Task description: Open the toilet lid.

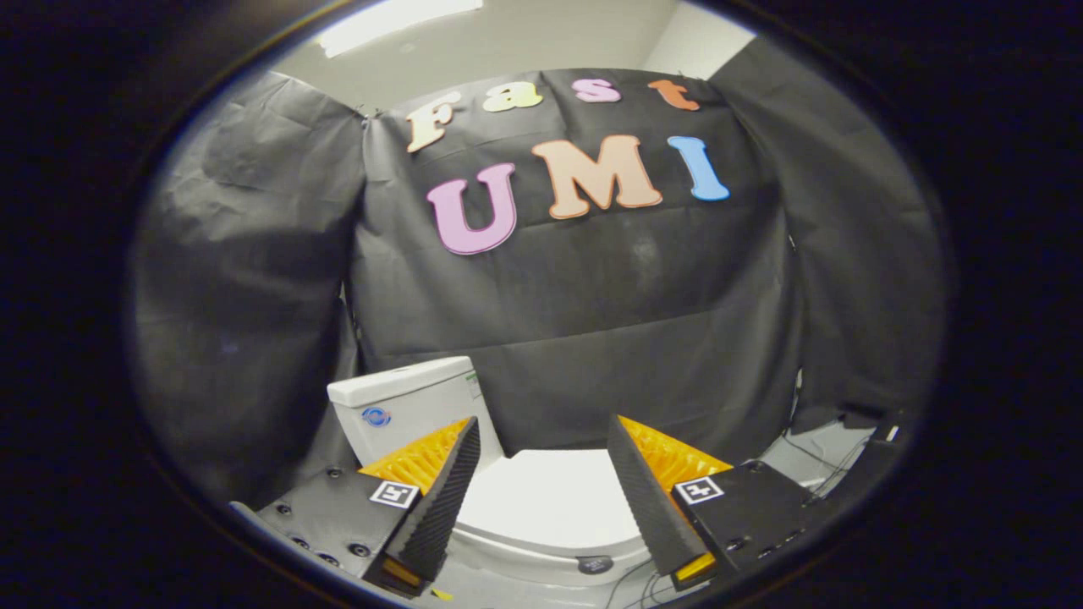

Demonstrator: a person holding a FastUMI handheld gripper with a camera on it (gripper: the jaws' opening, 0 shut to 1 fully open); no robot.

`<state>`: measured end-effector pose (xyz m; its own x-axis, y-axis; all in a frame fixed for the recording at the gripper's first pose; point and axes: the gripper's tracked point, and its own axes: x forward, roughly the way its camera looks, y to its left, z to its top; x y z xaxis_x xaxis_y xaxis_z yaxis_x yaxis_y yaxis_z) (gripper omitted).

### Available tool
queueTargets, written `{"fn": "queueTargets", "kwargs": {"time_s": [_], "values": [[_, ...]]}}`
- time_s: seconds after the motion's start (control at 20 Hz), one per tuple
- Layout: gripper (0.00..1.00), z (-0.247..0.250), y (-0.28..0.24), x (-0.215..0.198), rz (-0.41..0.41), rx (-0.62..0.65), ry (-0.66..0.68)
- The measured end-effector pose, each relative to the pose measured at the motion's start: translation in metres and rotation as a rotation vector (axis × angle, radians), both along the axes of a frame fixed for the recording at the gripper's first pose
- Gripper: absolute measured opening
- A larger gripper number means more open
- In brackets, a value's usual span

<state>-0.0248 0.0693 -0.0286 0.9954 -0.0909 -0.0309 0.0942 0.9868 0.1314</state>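
In the gripper view, the gripper (541, 440) was held above the toilet (474, 474) and looked down over it at a slant. Its two fingers (444, 491) were spread wide apart, so the claw was released and grasped nothing; the gap between them was free, and no finger touched the porcelain. The toilet lid (550, 503) lay flat and closed on the bowl, white and smooth, and it was seen through the gap between the fingers, just ahead of them and lower. Behind the lid, partly hidden by the left finger, stood the white tank (406, 406) with its flat cover on top. A small round blue mark (376, 416) was on the front of the tank, and a sticker (472, 385) was on its side near the upper corner; what was on them could not be read. At the front edge of the lid, near the tip of the right finger, there was a small dark oval part (595, 564), but it was not clear what it was. Thin cables (812, 474) lay on the pale floor (816, 461) to the right of the toilet, beyond the right finger. The black cloth wall (592, 338) hung close behind the tank and closed the booth on both sides, and above it a bright ceiling light (398, 21) was visible.
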Motion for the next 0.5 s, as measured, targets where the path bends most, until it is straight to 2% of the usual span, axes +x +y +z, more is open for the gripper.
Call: {"fn": "queueTargets", "kwargs": {"time_s": [0.25, 0.5], "values": [[0.94, -0.015, -0.009, 0.021, -0.105, 0.199, -0.077], [0.94, -0.064, -0.025, 0.031, -0.231, 0.424, -0.094]]}}
